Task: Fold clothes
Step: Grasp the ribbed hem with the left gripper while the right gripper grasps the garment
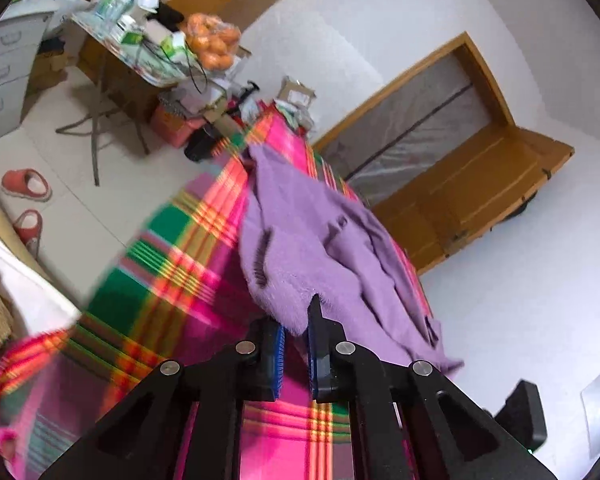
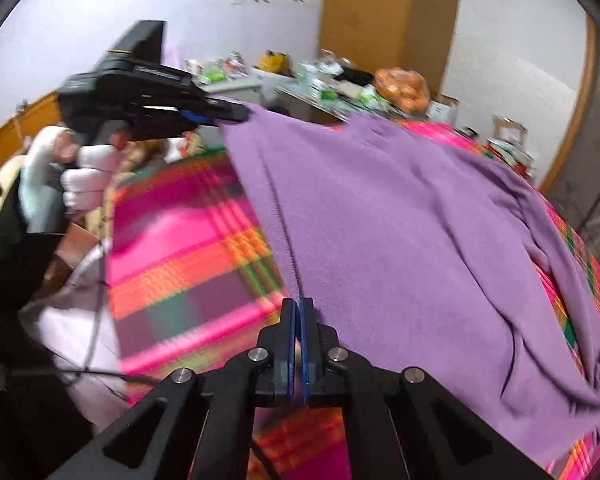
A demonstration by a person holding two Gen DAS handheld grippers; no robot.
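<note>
Both hand-held grippers (image 1: 296, 320) (image 2: 299, 308) clamp purple garment (image 2: 400, 220); plaid blanket (image 2: 188, 248) underneath.

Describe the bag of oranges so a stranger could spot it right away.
Look past the plaid bed to the cluttered folding table. At its near corner sits a clear bag of oranges, the only bright orange heap among white and green packets.

Black angular left gripper (image 1: 296, 330), black right gripper (image 2: 299, 312), blue-lined jaws, silver pivot screws; white glove (image 2: 88, 176)
</note>
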